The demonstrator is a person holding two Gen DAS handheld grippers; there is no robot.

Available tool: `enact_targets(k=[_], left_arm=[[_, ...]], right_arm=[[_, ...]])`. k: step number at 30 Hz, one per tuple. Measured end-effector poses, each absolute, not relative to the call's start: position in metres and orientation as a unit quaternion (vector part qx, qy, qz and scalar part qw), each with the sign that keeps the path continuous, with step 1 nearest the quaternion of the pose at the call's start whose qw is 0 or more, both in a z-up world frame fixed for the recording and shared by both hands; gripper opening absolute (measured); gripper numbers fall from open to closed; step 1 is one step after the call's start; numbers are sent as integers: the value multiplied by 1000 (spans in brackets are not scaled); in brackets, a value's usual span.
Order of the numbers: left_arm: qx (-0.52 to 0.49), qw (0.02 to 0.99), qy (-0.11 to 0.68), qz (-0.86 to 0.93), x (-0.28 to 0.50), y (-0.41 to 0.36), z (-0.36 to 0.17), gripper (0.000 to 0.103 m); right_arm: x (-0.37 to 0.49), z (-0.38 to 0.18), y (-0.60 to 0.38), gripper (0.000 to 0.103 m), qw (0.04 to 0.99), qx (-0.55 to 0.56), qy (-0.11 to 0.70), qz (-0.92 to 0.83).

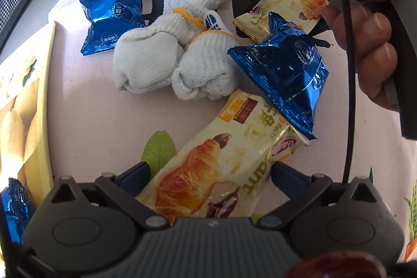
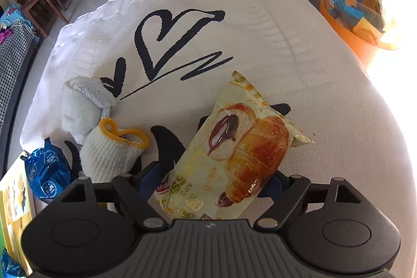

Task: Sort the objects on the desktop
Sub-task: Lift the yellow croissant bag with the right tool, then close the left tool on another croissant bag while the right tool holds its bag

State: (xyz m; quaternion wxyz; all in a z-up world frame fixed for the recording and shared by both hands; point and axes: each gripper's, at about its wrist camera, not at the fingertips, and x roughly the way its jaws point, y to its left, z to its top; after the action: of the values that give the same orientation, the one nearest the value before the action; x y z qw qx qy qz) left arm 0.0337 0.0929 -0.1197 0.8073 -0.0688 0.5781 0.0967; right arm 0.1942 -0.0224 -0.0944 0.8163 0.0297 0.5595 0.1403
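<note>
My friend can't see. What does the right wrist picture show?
The right gripper straddles a cream croissant snack packet lying on a white cloth with black heart scribbles. Rolled white knit gloves with yellow cuffs sit left, beside a shiny blue snack packet.

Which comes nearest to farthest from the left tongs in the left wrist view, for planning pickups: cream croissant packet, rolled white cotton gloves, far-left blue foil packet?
1. Cream croissant packet: between the left tongs.
2. Rolled white cotton gloves: centre, beyond it.
3. Blue foil packet: far left, behind the gloves.
</note>
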Motion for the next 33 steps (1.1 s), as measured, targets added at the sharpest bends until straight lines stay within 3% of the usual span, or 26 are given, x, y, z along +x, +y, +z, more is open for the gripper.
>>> enact_targets(k=[18,23,30,33], left_arm=[[-55,815,569,98,33,85,-120,103],[-56,814,570,97,33,85,-120,102],[-62,819,565,74,30,81,-109,78],[-90,820,561,70,28,86,-101,77]], right_arm=[[191,-97,-17,86,824,-24,546,150],[190,-93,-19,74,828,-22,539,150],[184,-79,-24,67,839,-21,519,165],[183,-69,-26,66,844,-8,508,172]])
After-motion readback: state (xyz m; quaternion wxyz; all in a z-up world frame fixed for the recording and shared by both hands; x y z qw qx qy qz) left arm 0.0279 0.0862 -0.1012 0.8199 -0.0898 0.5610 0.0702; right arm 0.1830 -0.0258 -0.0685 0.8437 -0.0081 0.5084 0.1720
